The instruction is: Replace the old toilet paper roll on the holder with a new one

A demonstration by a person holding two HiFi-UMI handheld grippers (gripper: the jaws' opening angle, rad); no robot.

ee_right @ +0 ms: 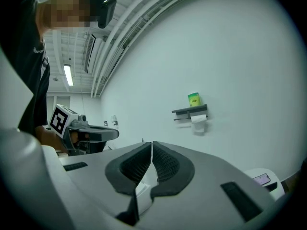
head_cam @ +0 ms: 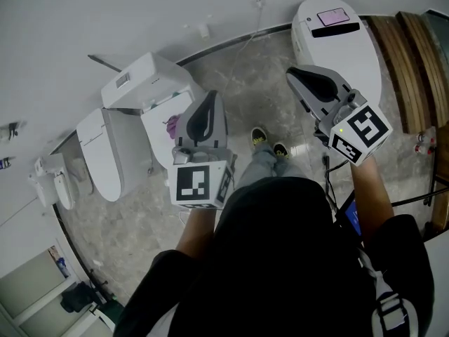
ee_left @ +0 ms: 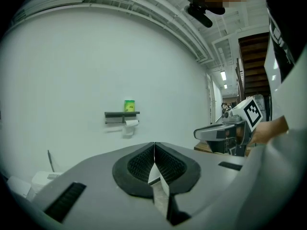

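Left gripper (ee_left: 154, 146) is pointing at the white wall (ee_left: 72, 71) with its jaws pressed together and nothing between them. The right gripper (ee_right: 151, 146) is doing the same, clenched and empty (each one is showing in the other's view, off to the side). From the head view, the person is holding both grippers out over a marbled floor (head_cam: 235, 83). A white toilet (head_cam: 337, 55) is standing beyond the right gripper with a phone (head_cam: 332, 17) lying on its lid. A second toilet (head_cam: 144, 83) is sitting beyond the left gripper, against the wall.

Well ahead of both grippers, a dark holder (ee_left: 122, 114) with a flat shelf top is hanging on the wall. The toilet paper roll (ee_left: 130, 123) is sitting on the holder just under that shelf, with a loose tail of paper drooping below it. A small green package (ee_left: 129, 106) is standing upright on the shelf, right above the roll (what it holds is too small to tell).
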